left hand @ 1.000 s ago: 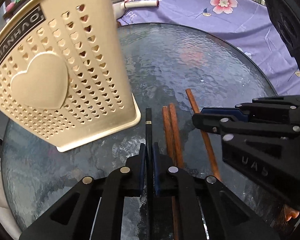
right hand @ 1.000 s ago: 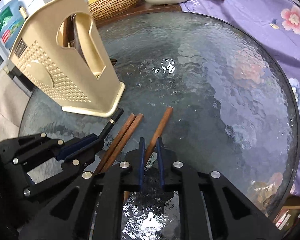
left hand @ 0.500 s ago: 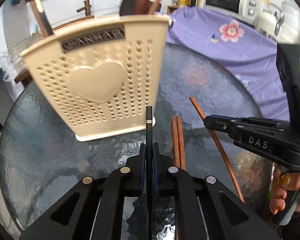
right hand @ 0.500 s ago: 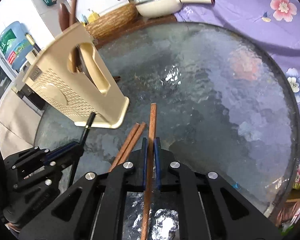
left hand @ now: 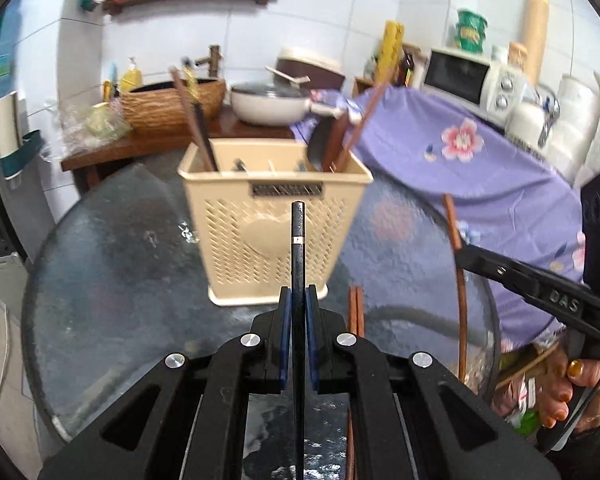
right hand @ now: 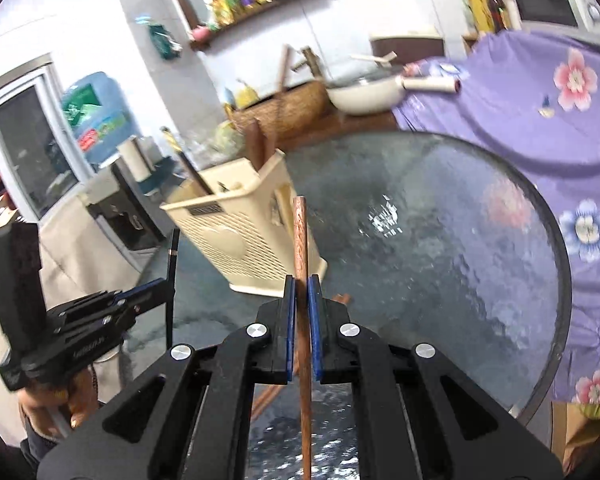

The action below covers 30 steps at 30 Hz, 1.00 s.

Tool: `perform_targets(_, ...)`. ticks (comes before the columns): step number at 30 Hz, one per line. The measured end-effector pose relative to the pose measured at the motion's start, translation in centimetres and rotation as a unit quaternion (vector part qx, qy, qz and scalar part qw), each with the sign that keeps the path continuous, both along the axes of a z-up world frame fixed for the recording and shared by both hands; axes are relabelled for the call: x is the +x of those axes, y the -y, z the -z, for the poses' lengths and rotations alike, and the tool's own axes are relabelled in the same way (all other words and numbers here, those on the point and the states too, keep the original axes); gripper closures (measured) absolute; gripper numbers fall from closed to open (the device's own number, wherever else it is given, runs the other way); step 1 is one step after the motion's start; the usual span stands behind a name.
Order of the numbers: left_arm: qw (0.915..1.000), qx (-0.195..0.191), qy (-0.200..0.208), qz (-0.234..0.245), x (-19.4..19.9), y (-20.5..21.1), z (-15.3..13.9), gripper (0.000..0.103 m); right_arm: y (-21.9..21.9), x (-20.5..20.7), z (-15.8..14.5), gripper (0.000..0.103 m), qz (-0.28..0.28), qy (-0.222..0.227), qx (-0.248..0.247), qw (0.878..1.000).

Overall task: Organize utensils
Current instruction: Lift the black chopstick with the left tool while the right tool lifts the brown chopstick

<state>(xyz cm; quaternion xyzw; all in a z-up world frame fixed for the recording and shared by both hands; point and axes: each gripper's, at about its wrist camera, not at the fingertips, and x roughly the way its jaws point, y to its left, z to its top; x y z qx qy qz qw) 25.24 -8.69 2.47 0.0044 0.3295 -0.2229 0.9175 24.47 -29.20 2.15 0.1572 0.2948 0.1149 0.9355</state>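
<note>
Both claws pinch one chopstick apiece, my left gripper [left hand: 298, 312] a black chopstick [left hand: 298, 248], my right gripper [right hand: 301, 300] a brown chopstick [right hand: 301, 248], short of the cream utensil basket [left hand: 274, 216]; I judge a long overhanging tip could catch its rim and twist loose.

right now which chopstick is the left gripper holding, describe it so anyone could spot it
Start at the round glass table and its cream utensil holder. In front of the holder, the left gripper clamps one black chopstick. It is black with a thin silver band; the loose chopsticks nearby are reddish-brown wood.
</note>
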Motion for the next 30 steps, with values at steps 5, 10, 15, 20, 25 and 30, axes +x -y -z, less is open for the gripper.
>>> perform_targets(5,0.9995,-0.018,0.016,-0.022,-0.1,-1.8,-1.8,0.096,-0.3,-1.2,-2.7,0.096,-0.015,0.035,-0.004,0.999)
perform_targets(10,0.9988,-0.026,0.026,-0.032,-0.4,-2.7,-2.8,0.096,-1.2,-2.0,-4.6,0.1,-0.027,0.057,-0.024,0.998)
perform_targets(15,0.9986,-0.028,0.026,-0.036,-0.1,-3.3,-2.8,0.096,-1.4,-1.0,-3.9,0.1,-0.023,0.038,-0.033,0.998)
perform_targets(20,0.9987,-0.029,0.023,-0.036,0.0,-3.0,-2.5,0.096,-1.1,1.4,-1.1,0.099,-0.007,-0.019,-0.055,0.998)
perform_targets(25,0.9987,-0.028,0.023,-0.035,0.1,-3.0,-2.3,0.096,0.2,4.4,2.6,0.09,0.019,-0.094,-0.076,0.993)
perform_targets(30,0.9986,-0.03,0.022,-0.036,0.1,-2.9,-2.2,0.096,2.6,7.2,6.0,0.044,0.077,-0.162,-0.088,0.98)
